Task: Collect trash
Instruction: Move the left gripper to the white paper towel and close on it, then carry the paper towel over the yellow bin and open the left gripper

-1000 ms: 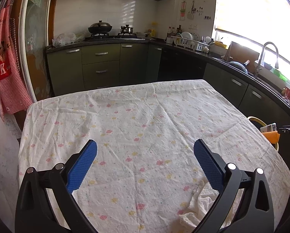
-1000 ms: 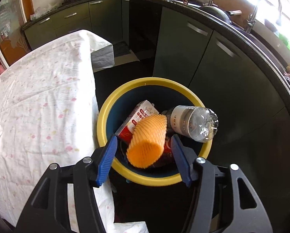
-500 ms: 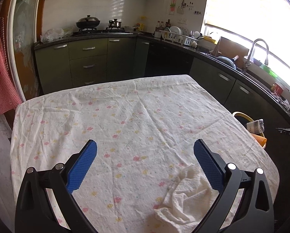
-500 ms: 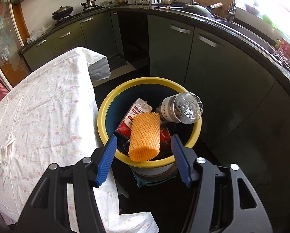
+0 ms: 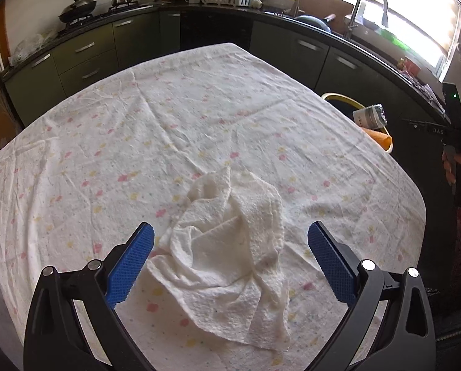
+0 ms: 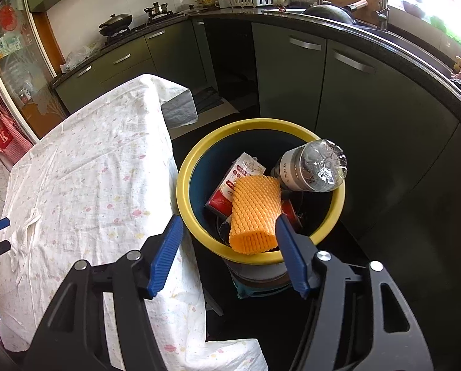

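A crumpled white paper towel (image 5: 227, 266) lies on the flowered tablecloth (image 5: 168, 130). My left gripper (image 5: 230, 227) hovers just over it, open, with the towel between its blue fingers and the pads clear of it. My right gripper (image 6: 228, 220) hangs above the near rim of the yellow-rimmed bin (image 6: 187, 179). Its jaws are opening and nothing is pressed between them. In the bin lie an orange foam net (image 6: 255, 213), a clear plastic bottle (image 6: 310, 170) and a red-and-white carton (image 6: 239, 176).
The bin (image 5: 338, 96) stands on the floor off the table's right edge, close to dark cabinets (image 6: 369, 99). A hand (image 5: 456, 167) holds the right gripper's handle at the left view's right border. A counter with sink and dish rack runs behind.
The left gripper swung toward the paper towel, which went from the lower right corner to the middle between its fingers. The right gripper drew back from the bin and its fingers spread slightly.
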Demonstrator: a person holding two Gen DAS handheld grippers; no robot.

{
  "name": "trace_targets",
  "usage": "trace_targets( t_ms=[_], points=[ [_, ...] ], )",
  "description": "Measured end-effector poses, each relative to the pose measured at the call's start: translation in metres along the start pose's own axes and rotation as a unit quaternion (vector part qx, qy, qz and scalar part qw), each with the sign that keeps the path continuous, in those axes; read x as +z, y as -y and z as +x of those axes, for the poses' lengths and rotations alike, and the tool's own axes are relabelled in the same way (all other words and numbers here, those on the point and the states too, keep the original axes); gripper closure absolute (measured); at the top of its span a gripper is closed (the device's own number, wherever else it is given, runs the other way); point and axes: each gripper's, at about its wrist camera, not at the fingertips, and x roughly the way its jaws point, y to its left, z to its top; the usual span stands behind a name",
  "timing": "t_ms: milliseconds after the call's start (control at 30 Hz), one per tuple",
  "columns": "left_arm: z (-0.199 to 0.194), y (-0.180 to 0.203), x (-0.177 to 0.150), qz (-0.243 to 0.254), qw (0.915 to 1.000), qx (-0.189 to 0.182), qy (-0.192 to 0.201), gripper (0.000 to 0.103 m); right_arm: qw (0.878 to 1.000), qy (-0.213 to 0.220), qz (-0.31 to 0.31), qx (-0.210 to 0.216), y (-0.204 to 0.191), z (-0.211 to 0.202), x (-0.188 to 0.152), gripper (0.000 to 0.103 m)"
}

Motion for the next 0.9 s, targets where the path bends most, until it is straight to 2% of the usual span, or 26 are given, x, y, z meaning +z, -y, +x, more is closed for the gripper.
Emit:
trace_targets(
  t_ms=[133,367,400,467,700,900],
  points=[
    [0.015,0.003,-0.002,0.002,0.9998,0.012,-0.017,0.005,1.000,-0.004,0.001,0.006,0.002,0.003,-0.004,0.043],
    [0.024,0.005,0.002,0.007,0.9988,0.045,-0.019,0.007,1.000,-0.005,0.007,0.013,0.006,0.005,-0.007,0.043],
    [0.025,0.005,0.002,0.007,0.9986,0.048,-0.022,0.009,1.000,-0.006,0.008,0.014,0.007,0.005,-0.007,0.042],
    [0.028,0.004,0.003,0.005,0.9985,0.046,-0.028,0.023,1.000,-0.006,0.007,0.016,0.006,0.006,-0.007,0.042],
    [0.029,0.005,0.003,0.001,0.9979,0.055,-0.034,0.040,1.000,-0.007,0.007,0.022,0.006,0.008,-0.008,0.042],
    [0.026,0.001,0.003,-0.011,0.9977,0.059,-0.032,0.062,1.000,-0.007,0.006,0.024,0.006,0.006,-0.009,0.042]
  ],
)
